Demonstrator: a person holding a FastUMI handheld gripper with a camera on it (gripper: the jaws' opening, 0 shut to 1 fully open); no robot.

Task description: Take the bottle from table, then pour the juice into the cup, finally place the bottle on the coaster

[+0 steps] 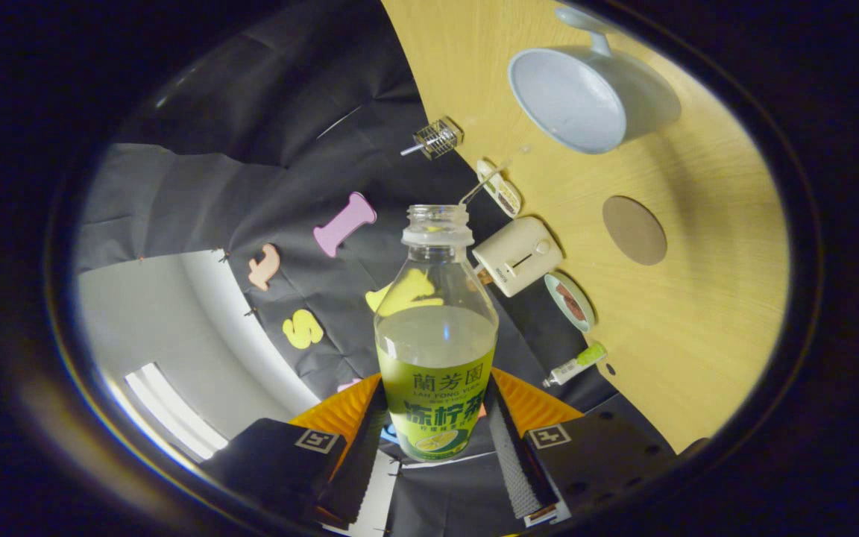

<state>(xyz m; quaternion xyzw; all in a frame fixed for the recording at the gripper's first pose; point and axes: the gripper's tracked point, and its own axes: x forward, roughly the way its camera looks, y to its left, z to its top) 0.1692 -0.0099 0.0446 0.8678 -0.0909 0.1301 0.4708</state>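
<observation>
My gripper (435, 429) is shut on a clear plastic bottle (435, 335) with a green label, one finger pressing each side of its lower body. The bottle has no cap and holds pale juice up to its shoulder. The whole view is rolled, so the wooden table (698, 335) stands steeply to the right of the bottle. A pale blue cup (586, 97) with a handle sits on that table beyond the bottle's mouth and to its right. A round brown coaster (634, 230) lies on the wood, nearer to me than the cup.
Along the table's far edge stand a wire holder (437, 138), a small tray (500, 190), a cream toaster (519, 255), a small plate (570, 300) and a little green-capped tube (575, 365). Black cloth wall hangs behind them, with a pale ceiling to the left.
</observation>
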